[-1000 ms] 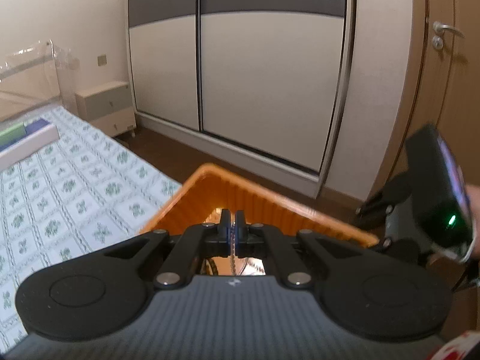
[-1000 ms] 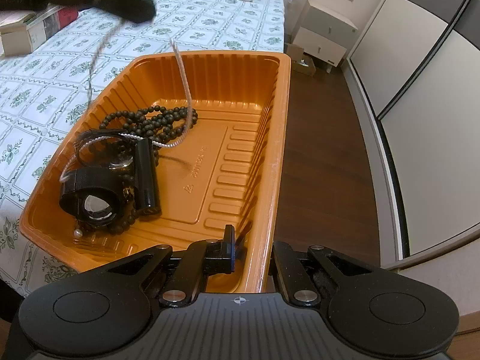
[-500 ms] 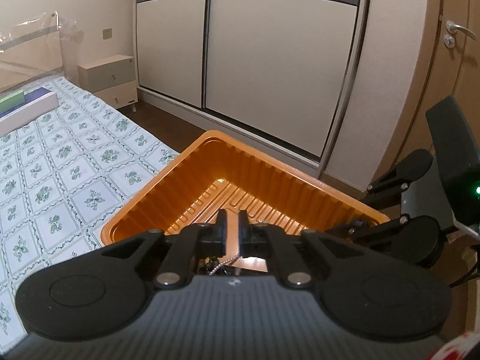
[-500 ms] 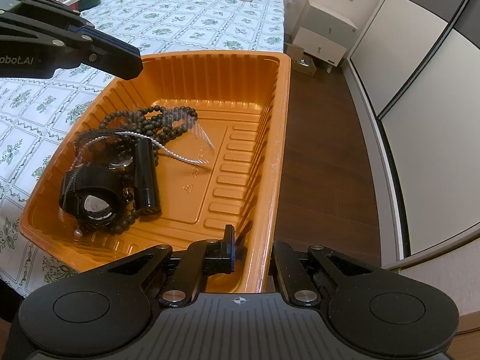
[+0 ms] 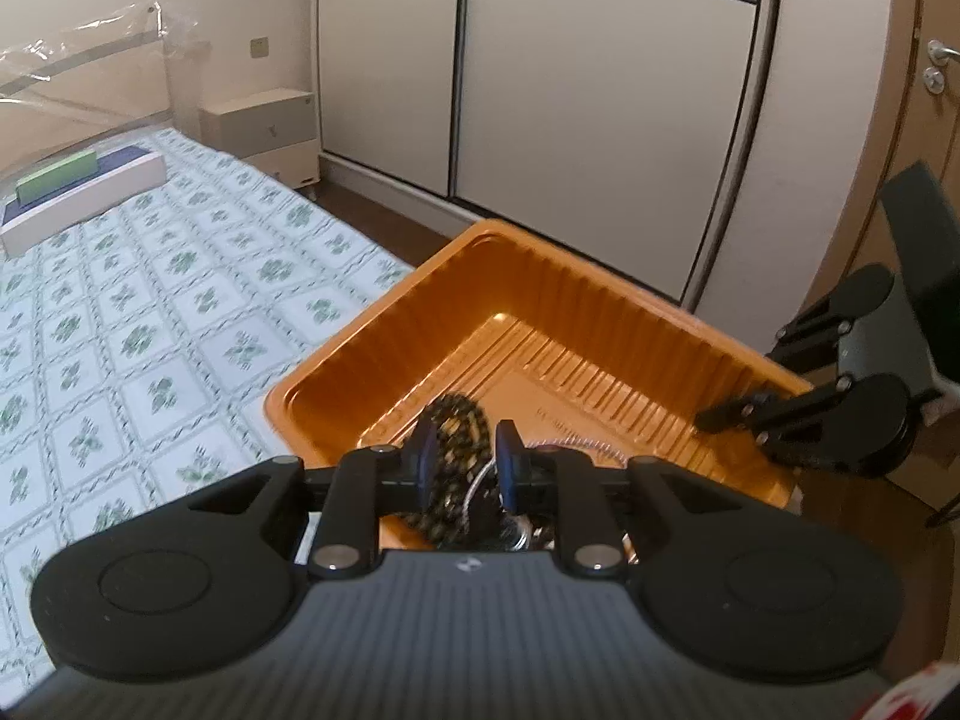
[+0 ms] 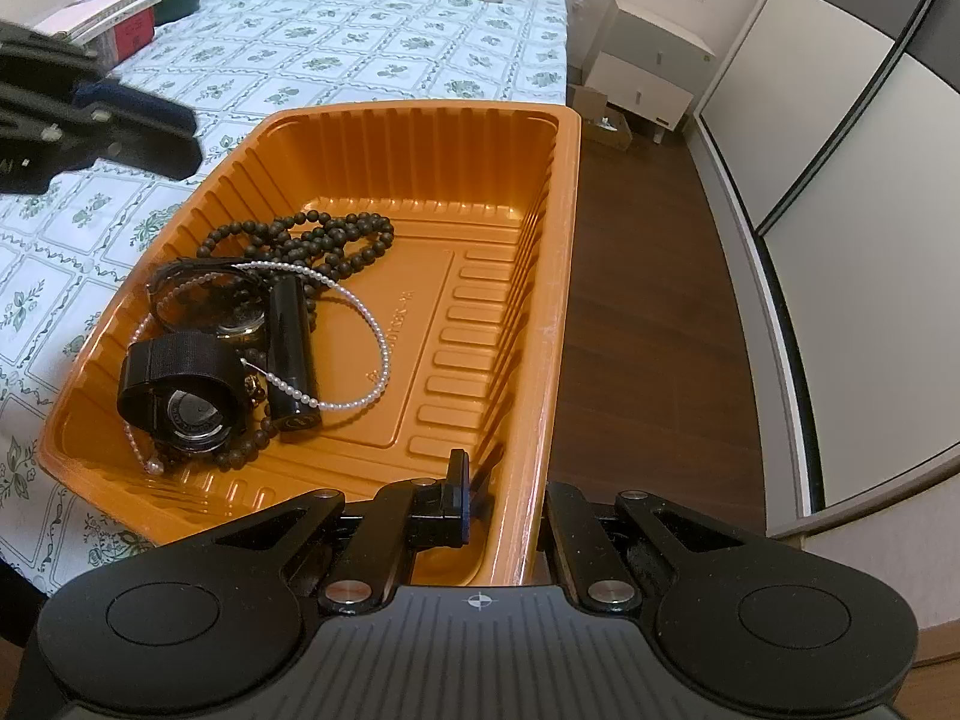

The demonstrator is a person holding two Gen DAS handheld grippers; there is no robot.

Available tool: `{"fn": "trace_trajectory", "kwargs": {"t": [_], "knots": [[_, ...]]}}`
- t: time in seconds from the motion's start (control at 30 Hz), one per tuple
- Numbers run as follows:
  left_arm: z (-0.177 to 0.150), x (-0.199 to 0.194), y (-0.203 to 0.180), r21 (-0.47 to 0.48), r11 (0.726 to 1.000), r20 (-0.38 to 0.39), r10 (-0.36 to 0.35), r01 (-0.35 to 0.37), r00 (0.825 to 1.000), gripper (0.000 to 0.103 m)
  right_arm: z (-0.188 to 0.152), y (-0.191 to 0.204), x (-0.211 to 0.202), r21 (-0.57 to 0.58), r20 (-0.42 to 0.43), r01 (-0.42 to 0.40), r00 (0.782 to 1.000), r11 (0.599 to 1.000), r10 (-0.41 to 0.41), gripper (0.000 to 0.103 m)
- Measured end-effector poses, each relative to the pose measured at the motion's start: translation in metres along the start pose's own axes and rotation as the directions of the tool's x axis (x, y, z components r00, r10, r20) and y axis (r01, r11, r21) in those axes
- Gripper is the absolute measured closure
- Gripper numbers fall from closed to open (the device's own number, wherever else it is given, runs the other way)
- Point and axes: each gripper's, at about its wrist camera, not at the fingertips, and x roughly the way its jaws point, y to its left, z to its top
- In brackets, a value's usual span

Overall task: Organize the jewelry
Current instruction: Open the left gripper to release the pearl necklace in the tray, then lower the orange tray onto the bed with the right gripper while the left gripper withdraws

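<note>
The left gripper (image 5: 462, 465) hangs over the near-left part of the orange tray (image 6: 564, 276). Its jaws have just been opening, and now they stand apart with nothing pressed between the pads; it has let go. Below and in front of its fingers lies the jewelry, in the left half of the tray floor. A dark bead necklace (image 6: 312, 240) lies farthest from the right gripper. Across it runs a pearl strand (image 6: 375, 324), which curves toward the middle of the tray. A black tube (image 6: 291, 354) lies under a part of this strand, and just left of the tube there is a black watch (image 6: 180, 396) with its strap curled. The tray stands on a bed cover (image 6: 372, 42) with a green flower pattern, at its edge beside the wood floor (image 6: 648, 300).

The right gripper (image 6: 498, 498) is clenched on the near-right wall of the tray: one finger (image 6: 456, 495) is inside the tray and the other is hidden outside the wall. In the left wrist view this gripper shows at the right edge of the tray.
</note>
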Motion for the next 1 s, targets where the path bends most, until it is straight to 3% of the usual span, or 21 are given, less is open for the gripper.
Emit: {"fn": "trace_trajectory", "kwargs": {"t": [0.6,1.0], "knots": [[-0.031,-0.018,0.02,-0.042,0.996,-0.022,0.075,-0.076,0.997,0.08,-0.004,-0.007,0.001,0.035,0.03,-0.034,0.999,0.999,0.033,0.098],[-0.073,-0.054,0.044,-0.171,0.967,-0.046,0.184,-0.19,0.982,0.071,-0.016,-0.038,0.023,0.234,0.044,-0.153,0.988,0.96,0.147,0.098]]}}
